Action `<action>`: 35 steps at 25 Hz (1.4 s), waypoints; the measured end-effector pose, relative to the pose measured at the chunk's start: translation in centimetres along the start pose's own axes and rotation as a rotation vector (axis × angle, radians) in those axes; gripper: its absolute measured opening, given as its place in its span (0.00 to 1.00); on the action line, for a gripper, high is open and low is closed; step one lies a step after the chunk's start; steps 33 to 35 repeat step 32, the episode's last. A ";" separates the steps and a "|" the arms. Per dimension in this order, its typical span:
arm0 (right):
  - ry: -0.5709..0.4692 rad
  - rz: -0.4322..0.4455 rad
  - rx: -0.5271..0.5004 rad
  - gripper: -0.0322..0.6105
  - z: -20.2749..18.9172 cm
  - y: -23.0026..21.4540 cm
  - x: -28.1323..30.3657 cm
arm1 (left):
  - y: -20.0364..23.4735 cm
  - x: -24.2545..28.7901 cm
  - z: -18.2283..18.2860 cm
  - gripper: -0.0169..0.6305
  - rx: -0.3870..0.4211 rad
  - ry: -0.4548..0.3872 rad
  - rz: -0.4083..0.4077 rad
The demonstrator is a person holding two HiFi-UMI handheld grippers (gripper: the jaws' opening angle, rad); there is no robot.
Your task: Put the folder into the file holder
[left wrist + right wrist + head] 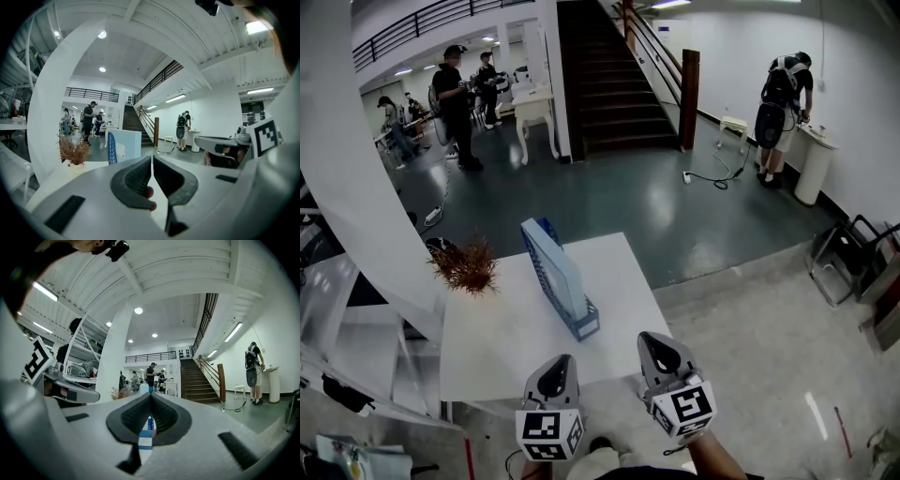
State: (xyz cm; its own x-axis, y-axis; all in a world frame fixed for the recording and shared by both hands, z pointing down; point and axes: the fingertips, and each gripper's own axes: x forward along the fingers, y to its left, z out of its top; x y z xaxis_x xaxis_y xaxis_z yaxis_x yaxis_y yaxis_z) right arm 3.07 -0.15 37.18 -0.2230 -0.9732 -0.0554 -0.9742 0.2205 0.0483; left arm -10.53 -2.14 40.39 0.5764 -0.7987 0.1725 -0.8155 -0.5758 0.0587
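On the white table (pixel 502 342) stands a blue file holder (pixel 581 323), with a pale folder (pixel 555 267) upright inside it. Both grippers hover at the table's near edge, short of the holder. My left gripper (pixel 557 360) has its jaws together with nothing between them. My right gripper (pixel 655 337) is shut too and holds nothing. In the left gripper view the holder (pixel 111 147) and folder (pixel 126 144) show beyond the shut left gripper (pixel 152 160). In the right gripper view the holder (pixel 147 428) peeks through below the shut right gripper (pixel 150 396).
A dried plant (pixel 467 267) stands at the table's far left corner. A white curved column (pixel 347 187) rises on the left. Metal chairs (pixel 848 258) stand at the right. A person (pixel 783 98) and several others are far off by the stairs (pixel 614 84).
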 end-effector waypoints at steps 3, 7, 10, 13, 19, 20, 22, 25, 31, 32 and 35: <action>0.003 -0.010 0.007 0.05 0.1 -0.8 -0.6 | -0.3 -0.7 -0.2 0.05 -0.010 0.003 0.018; -0.004 -0.012 0.008 0.05 0.2 -1.2 -1.4 | -0.6 -1.4 -0.3 0.05 -0.021 0.001 0.041; -0.008 -0.006 0.004 0.05 0.3 -1.1 -2.1 | -0.9 -2.1 -0.4 0.05 -0.027 -0.004 0.054; -0.002 0.006 0.004 0.05 0.4 -0.8 -2.9 | -1.6 -2.8 -0.4 0.05 -0.036 -0.008 0.061; -0.006 0.028 0.011 0.05 0.5 -0.3 -4.0 | -2.6 -4.2 -0.6 0.05 -0.044 -0.005 0.070; -0.005 0.030 0.013 0.05 0.5 -0.3 -4.2 | -2.7 -4.4 -0.7 0.05 -0.045 -0.003 0.070; -0.006 0.031 0.019 0.05 0.3 -0.2 -4.5 | -2.9 -4.6 -0.9 0.05 -0.047 0.000 0.068; -0.003 0.036 0.018 0.05 0.3 0.0 -4.8 | -3.2 -4.9 -1.1 0.05 -0.044 0.003 0.064; 0.003 0.048 0.010 0.05 0.4 0.7 -4.6 | -3.2 -5.6 -1.6 0.05 -0.040 0.015 0.062; 0.004 0.050 0.009 0.05 0.4 0.8 -4.4 | -3.1 -5.7 -1.7 0.05 -0.041 0.016 0.063; 0.004 0.050 0.009 0.05 0.4 0.8 -4.4 | -3.1 -5.7 -1.7 0.05 -0.041 0.016 0.063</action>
